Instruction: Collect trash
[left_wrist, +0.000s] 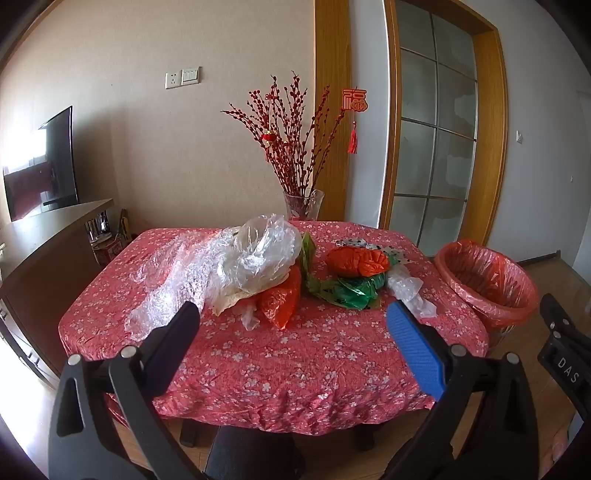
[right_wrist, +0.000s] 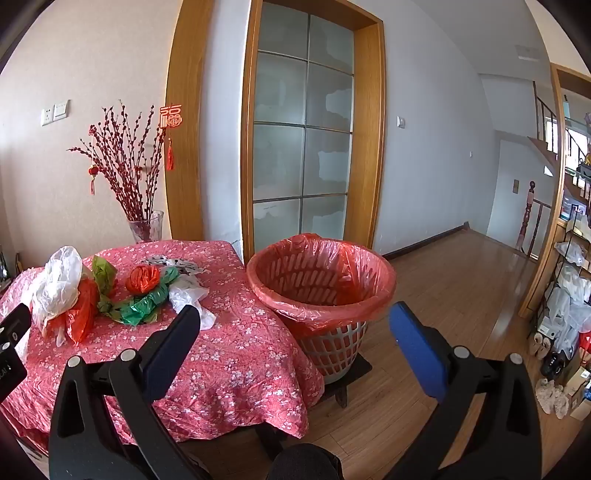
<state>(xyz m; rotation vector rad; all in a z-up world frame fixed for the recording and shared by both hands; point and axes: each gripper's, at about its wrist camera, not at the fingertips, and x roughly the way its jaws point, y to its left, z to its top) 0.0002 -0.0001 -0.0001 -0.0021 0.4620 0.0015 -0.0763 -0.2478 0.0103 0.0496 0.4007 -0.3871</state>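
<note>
Only the left wrist view shows the television (left_wrist: 40, 166) on the dark sideboard (left_wrist: 48, 236) and the long crumpled sheet of clear plastic (left_wrist: 173, 280) trailing across the left half of the table (left_wrist: 295, 369). Only the right wrist view takes in the wooden floor (right_wrist: 443, 295), the staircase (right_wrist: 546, 147) and a rack (right_wrist: 569, 295) hung with what look like white bags, though the edge distortion makes that uncertain.

The left gripper (left_wrist: 293, 332) hangs over the near edge of the pink floral tablecloth, jaws spread wide with nothing between them. The trash lies beyond its fingertips: a clear plastic bag (left_wrist: 266, 251), an orange bag (left_wrist: 280, 299) just past the middle, a green bag (left_wrist: 351, 291) with a second orange bundle (left_wrist: 358, 260) on it, and a small clear scrap (left_wrist: 410, 291) near the blue finger.

The right gripper (right_wrist: 295, 321) is likewise wide open and empty. The waste basket (right_wrist: 321, 280), lined with an orange bag, stands just beside the table's right edge, framed between its fingers and beyond them. A glass vase (right_wrist: 146, 225) of red branches stands at the table's far side.
</note>
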